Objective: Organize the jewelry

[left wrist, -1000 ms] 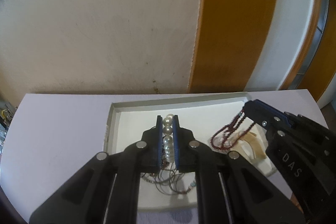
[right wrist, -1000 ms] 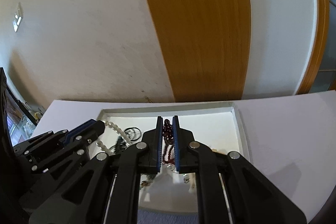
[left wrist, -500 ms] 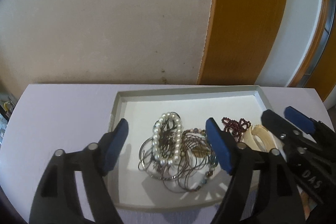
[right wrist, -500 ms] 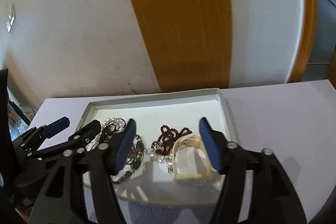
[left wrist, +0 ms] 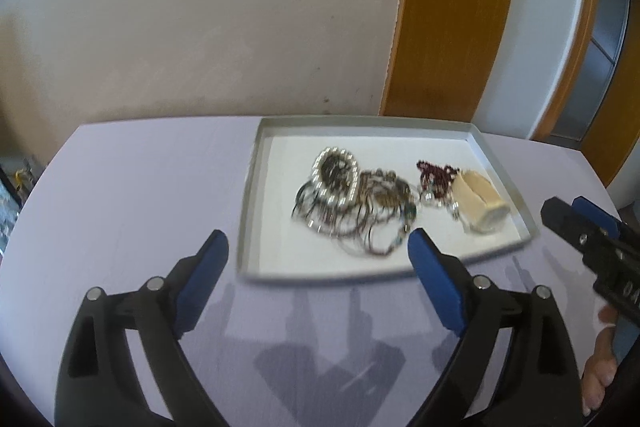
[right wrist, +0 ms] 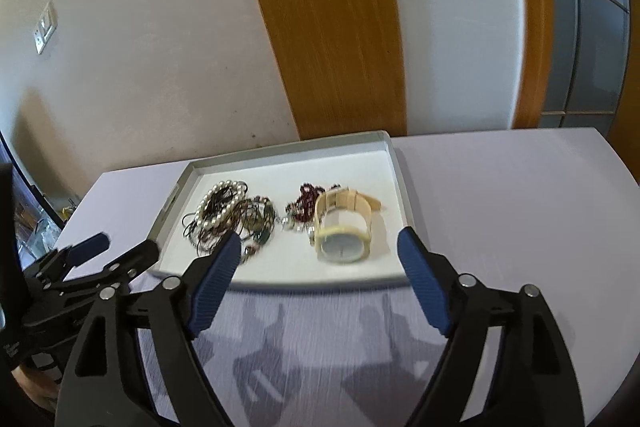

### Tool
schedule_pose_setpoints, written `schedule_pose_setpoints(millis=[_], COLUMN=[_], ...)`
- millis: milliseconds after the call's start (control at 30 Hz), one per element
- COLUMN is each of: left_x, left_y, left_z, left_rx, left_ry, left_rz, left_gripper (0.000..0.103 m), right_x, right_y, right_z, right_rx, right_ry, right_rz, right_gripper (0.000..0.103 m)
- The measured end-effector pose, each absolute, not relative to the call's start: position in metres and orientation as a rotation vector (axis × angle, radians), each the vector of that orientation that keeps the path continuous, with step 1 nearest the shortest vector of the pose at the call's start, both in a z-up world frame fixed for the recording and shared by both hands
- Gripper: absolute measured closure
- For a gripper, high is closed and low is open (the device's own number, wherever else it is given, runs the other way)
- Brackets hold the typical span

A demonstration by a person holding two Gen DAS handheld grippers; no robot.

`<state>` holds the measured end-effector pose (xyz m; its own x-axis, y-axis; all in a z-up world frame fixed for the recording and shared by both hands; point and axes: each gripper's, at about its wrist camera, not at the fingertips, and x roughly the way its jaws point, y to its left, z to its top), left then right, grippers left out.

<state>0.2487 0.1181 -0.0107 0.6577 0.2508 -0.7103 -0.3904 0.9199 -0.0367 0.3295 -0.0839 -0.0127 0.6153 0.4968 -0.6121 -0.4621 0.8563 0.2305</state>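
Two handheld grippers hover above a pale table with their blue-padded tongs spread wide and nothing between them: the left gripper short of the near-left corner of a shallow white tray, the right gripper over the tray's near rim. All the jewelry in view lies inside the tray. A pearl bracelet sits on a tangle of thin dark bangles and cords towards the left, a dark red bead strand lies in the middle, and a cream-strapped watch rests on its side towards the right, just beside the red beads and possibly touching them. The pieces being gathered in the tray would suit a sorting already finished; the knotted left-hand heap would equally suit one with separating yet to come, and the views do not settle which. Should any piece be lifted, the watch looks the easiest, with a firm strap loop for the pads to close across. The pearls would probably drag the wires beneath them, so a slow, straight lift with the other gripper pinning the tangle seems wise. Motion blur hides how the finer strands are linked.
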Motion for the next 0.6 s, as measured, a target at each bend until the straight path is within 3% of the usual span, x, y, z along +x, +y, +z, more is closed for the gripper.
schedule_pose_setpoints(millis=[200,600], left_x=[0.218,0.22], left_y=[0.119,0.137], left_z=[-0.013,-0.033], left_rx=[-0.248,-0.294], left_ry=[0.734,0.775], left_rz=[0.359,0.339], left_gripper=[0.008,0.008], right_x=[0.308,0.305], right_y=[-0.095,-0.096], right_z=[-0.016,-0.03], right_rx=[0.07,0.038], right_ry=[0.704,0.749], right_rz=[0.498,0.503], right_gripper=[0.008,0.008])
